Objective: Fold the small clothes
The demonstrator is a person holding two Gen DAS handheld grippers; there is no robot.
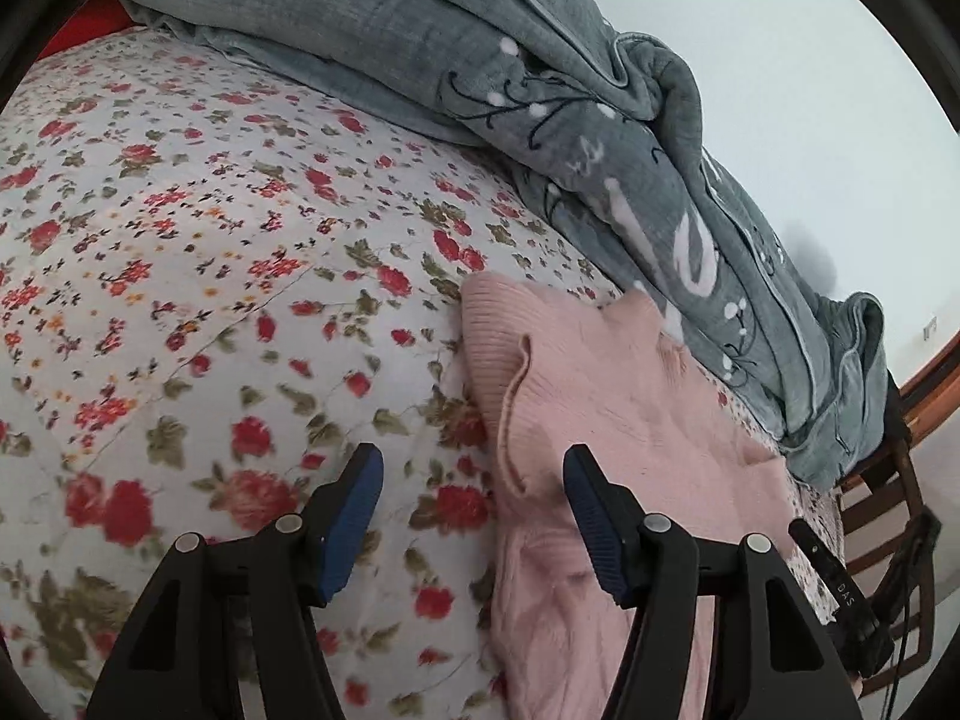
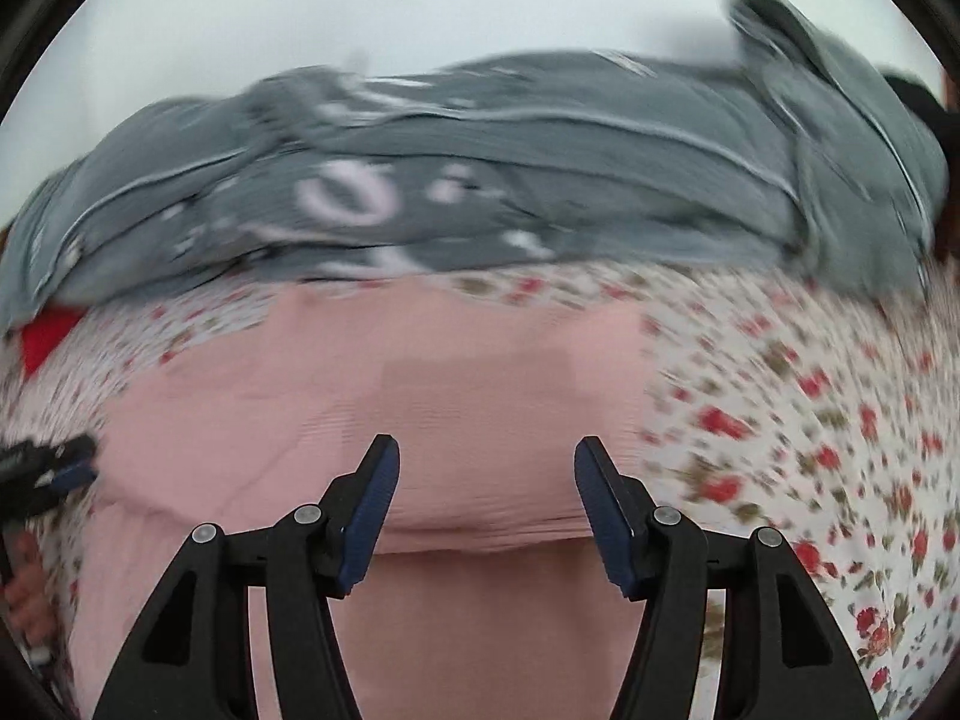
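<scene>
Grippers, two, black frames with blue ribbed pads. Left gripper [image 1: 474,462]: jaws spread wide, nothing between them; its left finger [image 1: 354,516] over the floral sheet, its right finger [image 1: 594,522] over the pink garment's edge. Whether the pads touch the fabric cannot be told. Right gripper [image 2: 486,456]: jaws likewise spread wide, empty, poised over the middle of the garment. The left gripper also shows at the far left edge of the right wrist view, beside the garment's side.

Pink knit garment [image 2: 420,372]: small ribbed top, lying on the bed. In the right wrist view it spreads broadly below and ahead of the fingers, with a fold line running across just beyond the pads. In the left wrist view a ribbed edge curls up in a narrow loop between the fingers, and a ribbed end lies farther ahead, near the blanket.

Floral sheet [image 1: 180,240]: white ground, red flowers, green leaves; covers the bed under the garment.

Grey blanket [image 1: 420,30]: bunched in a long heap along the far side of the bed, white motifs, pale piping; its lower edge just beside the garment's far end.

Red item [image 2: 42,336]: partly visible under the blanket's end.

Pale wall [image 2: 420,0]: behind the blanket. The right wrist view is motion-blurred.
</scene>
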